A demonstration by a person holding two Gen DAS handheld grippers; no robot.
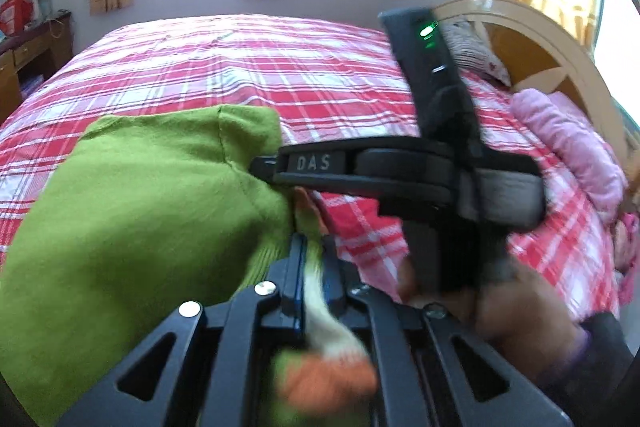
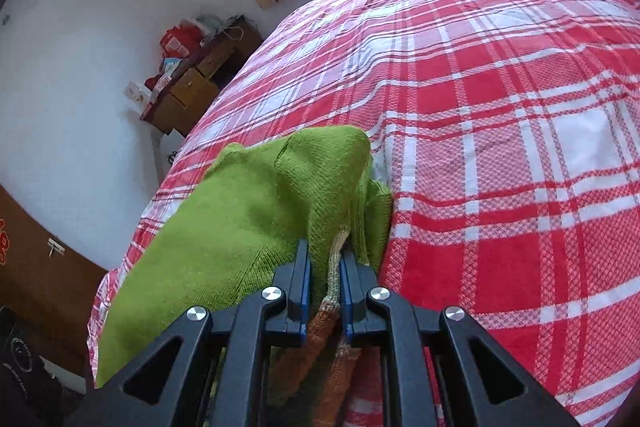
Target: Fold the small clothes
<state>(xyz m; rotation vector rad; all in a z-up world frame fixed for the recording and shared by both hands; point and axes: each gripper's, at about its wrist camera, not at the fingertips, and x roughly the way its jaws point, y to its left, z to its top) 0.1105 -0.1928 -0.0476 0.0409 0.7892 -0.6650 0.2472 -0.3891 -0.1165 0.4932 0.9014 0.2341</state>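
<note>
Left wrist view, left to right: a wooden desk [image 1: 24, 63] is cut off at the upper left edge. A green knit garment [image 1: 132, 211] fills the lower left, draped over the red plaid bedspread [image 1: 248, 67]. At lower centre the left gripper [image 1: 314, 251] is clamped on the garment's pale and orange edge, which is blurred below. The right gripper [image 1: 266, 169] crosses centre right and pinches the same fabric; its tips are partly buried in knit. Behind it, a hand [image 1: 500, 311] is blurred.

Right wrist view: a desk with red boxes [image 2: 180, 39] sits at upper left; the garment [image 2: 248, 223] lies at lower centre, its near end hidden under the right gripper [image 2: 325, 263], closed on it.
</note>
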